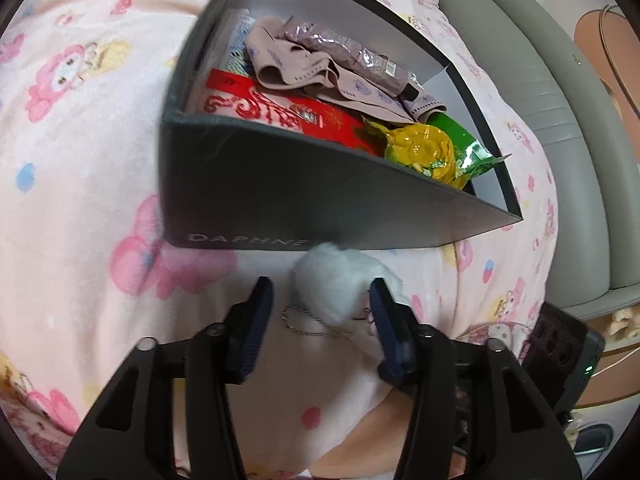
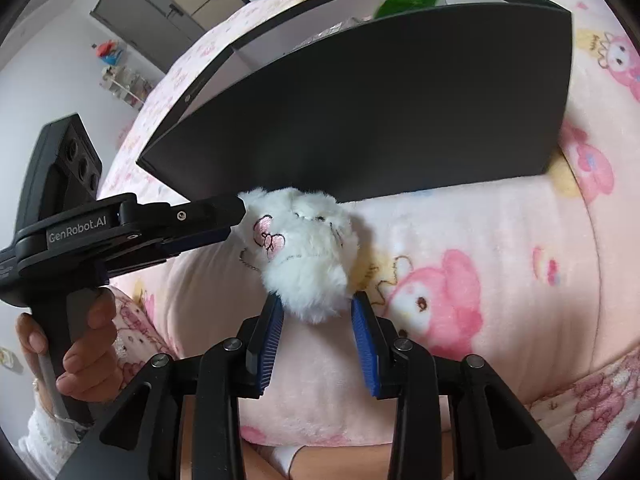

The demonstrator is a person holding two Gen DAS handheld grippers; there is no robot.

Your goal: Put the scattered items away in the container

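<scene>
A white plush toy [image 1: 336, 280] with a thin metal chain [image 1: 308, 330] lies on the pink blanket just in front of the dark grey box [image 1: 280, 196]. My left gripper [image 1: 322, 300] is open around it: the toy rests against the right finger, and a gap shows at the left finger. In the right wrist view the plush toy [image 2: 308, 248] has its lower end between the tips of my right gripper [image 2: 318, 312], whose pads brush the fur without squeezing it. The left gripper [image 2: 236, 220] reaches the toy from the left. The box [image 2: 380, 112] stands right behind.
Inside the box lie a red packet [image 1: 280, 112], a yellow wrapped sweet [image 1: 420, 148], a green packet [image 1: 460, 136], mauve cloth [image 1: 288, 64] and a shiny mauve pouch [image 1: 348, 48]. A person's hand [image 2: 84, 340] holds the left gripper's handle. A grey sofa [image 1: 540, 80] borders the blanket [image 1: 80, 200].
</scene>
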